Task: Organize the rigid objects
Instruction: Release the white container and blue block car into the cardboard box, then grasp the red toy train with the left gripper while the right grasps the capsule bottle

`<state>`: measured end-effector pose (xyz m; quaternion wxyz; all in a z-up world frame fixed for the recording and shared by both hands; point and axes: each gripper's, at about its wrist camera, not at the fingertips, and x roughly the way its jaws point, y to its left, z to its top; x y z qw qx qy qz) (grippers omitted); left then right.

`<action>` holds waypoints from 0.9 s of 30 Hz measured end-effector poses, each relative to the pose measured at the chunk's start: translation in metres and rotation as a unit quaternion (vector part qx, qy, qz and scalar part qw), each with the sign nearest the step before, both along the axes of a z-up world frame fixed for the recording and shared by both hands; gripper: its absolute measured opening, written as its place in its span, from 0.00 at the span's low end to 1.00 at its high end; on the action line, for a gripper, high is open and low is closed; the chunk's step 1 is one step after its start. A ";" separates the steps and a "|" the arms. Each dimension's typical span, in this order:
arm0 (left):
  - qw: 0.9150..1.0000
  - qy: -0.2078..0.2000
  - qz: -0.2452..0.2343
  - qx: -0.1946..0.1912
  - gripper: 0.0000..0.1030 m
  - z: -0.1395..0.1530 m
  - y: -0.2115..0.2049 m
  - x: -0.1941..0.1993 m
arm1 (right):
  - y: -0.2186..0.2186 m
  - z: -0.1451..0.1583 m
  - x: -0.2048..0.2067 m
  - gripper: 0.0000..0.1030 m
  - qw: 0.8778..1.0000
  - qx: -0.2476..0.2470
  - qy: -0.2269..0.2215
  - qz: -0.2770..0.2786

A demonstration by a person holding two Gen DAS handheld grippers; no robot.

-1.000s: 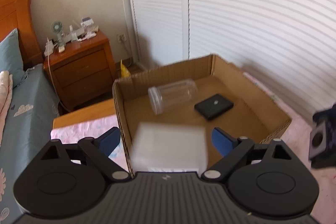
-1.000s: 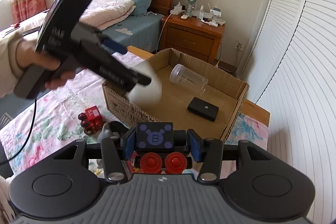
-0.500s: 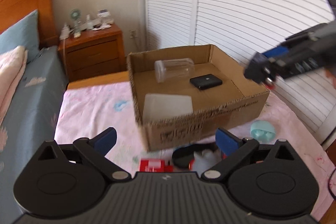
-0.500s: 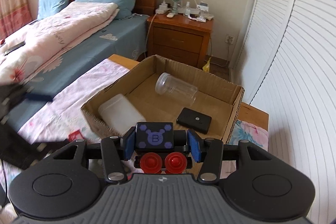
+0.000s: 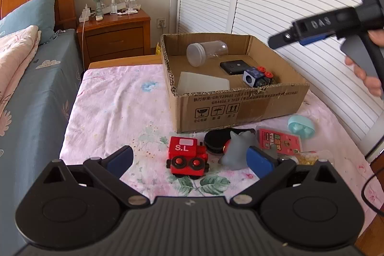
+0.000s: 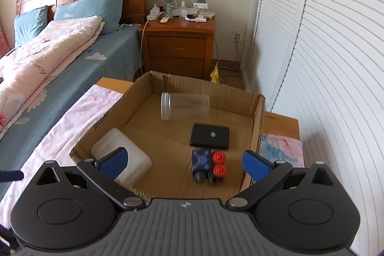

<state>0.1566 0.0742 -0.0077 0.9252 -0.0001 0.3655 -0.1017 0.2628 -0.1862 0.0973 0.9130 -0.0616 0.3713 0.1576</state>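
Right gripper [image 6: 184,161] just opened, angled down over cardboard box [image 6: 258,116].

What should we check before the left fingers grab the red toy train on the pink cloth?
1. Left gripper open wide enough: ok, nothing between its fingers.
2. Red toy train in the clear: ok, upright on the pink flowered cloth, just ahead.
3. Grey soft toy figure out of the way: not ok, it sits close beside the train.
4. Right gripper free: ok, its jaws have just been opening and the blue-and-black toy block with red wheels lies in the cardboard box.
5. Room left in the box: ok, bare floor shows between the things.
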 end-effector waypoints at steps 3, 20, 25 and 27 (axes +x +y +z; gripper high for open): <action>1.000 0.007 0.005 0.005 0.97 -0.001 0.001 -0.002 | 0.001 -0.004 -0.014 1.00 1.000 -0.001 0.002 0.000; 1.000 0.008 0.004 0.018 0.97 -0.012 0.007 -0.015 | 0.020 -0.044 -0.105 1.00 0.999 0.009 0.023 -0.036; 1.000 0.005 0.009 0.019 0.97 -0.014 0.012 -0.019 | 0.043 -0.070 -0.122 1.00 0.998 -0.031 0.024 -0.043; 1.000 0.003 0.009 0.019 0.97 -0.015 0.013 -0.021 | 0.048 -0.079 -0.126 1.00 0.997 -0.046 0.022 -0.055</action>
